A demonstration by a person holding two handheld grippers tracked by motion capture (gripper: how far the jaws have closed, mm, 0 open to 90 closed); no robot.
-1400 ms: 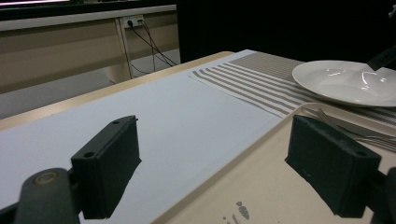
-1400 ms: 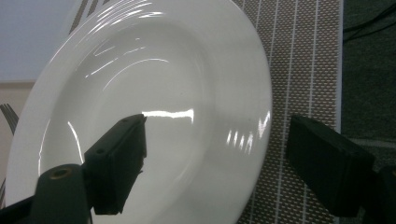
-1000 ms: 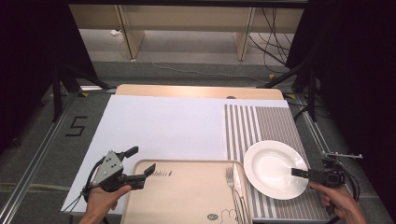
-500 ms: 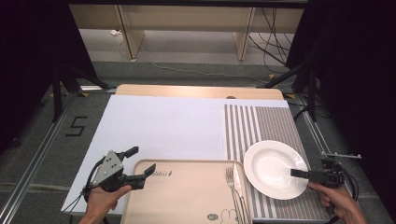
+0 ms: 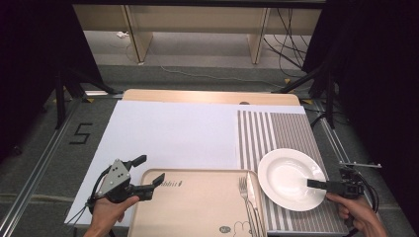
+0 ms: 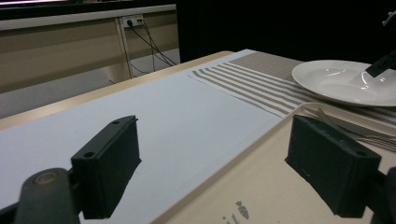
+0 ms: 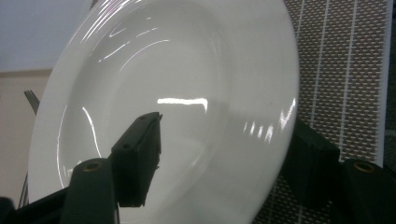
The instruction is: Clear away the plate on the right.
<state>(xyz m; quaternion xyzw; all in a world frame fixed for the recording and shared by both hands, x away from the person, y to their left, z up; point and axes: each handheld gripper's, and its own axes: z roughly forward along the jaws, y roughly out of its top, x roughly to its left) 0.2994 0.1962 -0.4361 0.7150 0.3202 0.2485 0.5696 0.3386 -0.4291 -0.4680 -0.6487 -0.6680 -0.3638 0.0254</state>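
Observation:
A white plate point(image 5: 289, 177) point(image 6: 345, 81) point(image 7: 177, 93) lies on the striped placemat point(image 5: 276, 133) at the right. My right gripper point(image 5: 316, 185) point(image 7: 224, 135) straddles its near right rim, one jaw over the plate's inside and the other outside under the rim. Its jaws have just been closing, and a gap still shows between the pads and the rim. My left gripper point(image 5: 152, 169) point(image 6: 219, 140) hovers open over the far left corner of the beige tray point(image 5: 197, 207), with nothing between its jaws.
A fork point(image 5: 245, 197) point(image 6: 345, 128) and a knife point(image 5: 252, 195) lie along the tray's right edge, close to the plate. A white mat point(image 5: 173, 133) covers the table's left and middle. Dark curtains stand at both sides, with cables on the floor beyond.

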